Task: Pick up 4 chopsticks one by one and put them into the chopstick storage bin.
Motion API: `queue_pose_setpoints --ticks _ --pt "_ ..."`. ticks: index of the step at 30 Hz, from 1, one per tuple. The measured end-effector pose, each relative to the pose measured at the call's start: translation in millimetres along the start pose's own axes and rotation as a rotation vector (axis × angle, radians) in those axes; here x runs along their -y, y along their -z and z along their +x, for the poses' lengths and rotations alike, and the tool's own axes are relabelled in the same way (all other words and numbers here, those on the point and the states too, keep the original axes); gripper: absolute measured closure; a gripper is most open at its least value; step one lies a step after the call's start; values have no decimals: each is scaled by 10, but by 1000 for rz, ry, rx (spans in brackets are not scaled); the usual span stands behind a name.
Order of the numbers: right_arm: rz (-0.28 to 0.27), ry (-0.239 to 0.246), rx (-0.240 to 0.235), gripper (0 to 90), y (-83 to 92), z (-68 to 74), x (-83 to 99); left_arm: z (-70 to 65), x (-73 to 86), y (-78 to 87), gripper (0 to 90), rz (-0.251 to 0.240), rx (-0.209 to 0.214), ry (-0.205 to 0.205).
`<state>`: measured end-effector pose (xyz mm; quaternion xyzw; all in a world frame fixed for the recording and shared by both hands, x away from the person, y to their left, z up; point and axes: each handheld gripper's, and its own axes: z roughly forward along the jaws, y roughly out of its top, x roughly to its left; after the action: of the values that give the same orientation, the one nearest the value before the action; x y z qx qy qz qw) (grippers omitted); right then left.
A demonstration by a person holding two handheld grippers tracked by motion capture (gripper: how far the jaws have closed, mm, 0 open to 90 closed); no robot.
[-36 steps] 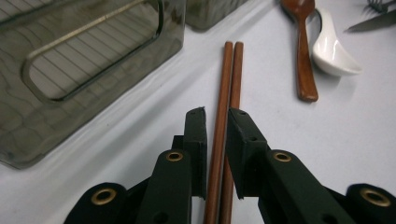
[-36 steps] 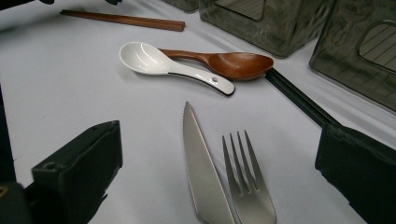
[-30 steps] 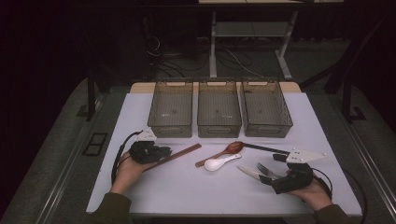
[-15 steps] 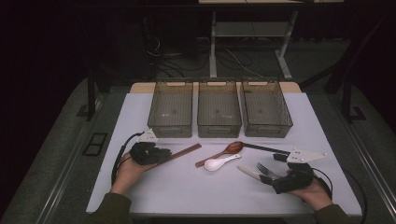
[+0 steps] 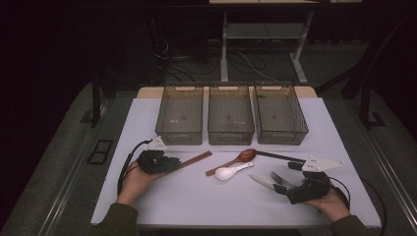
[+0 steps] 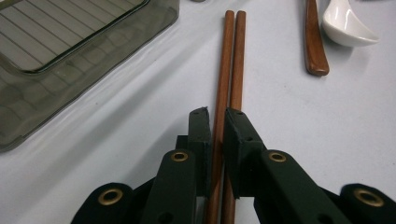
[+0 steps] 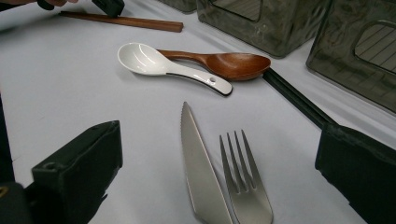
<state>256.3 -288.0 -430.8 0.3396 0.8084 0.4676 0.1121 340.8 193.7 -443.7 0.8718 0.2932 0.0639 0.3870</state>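
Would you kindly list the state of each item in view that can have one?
Left gripper: shut on the chopsticks.
Right gripper: open, knife and fork lying between its jaws.
Three bins: upright, empty.
White spoon: bowl up.
Wooden spoon: bowl up.

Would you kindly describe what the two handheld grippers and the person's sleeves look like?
Both grippers, the left gripper and the right gripper, are black with two blocky jaws; brass-coloured rivets mark the left one's linkage. Each carries a grey three-cornered plate on top and trails a black cable. The sleeves look dark olive.
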Motion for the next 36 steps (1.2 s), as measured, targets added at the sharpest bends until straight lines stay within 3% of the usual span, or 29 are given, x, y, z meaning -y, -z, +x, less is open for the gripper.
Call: queue_pose_setpoints --ticks 10,18,23,36 --pt "0 0 1 6 -1 0 0 25 20 -18 800 22 -18 -8" --pt "0 1 0 6 -2 2 1 32 38 -22 796 12 -9 1" --pt "0 4 0 6 -6 1 1 32 39 -24 811 13 -13 -13" --pt "1 1 1 6 0 1 1 48 55 -24 826 0 -3 10"
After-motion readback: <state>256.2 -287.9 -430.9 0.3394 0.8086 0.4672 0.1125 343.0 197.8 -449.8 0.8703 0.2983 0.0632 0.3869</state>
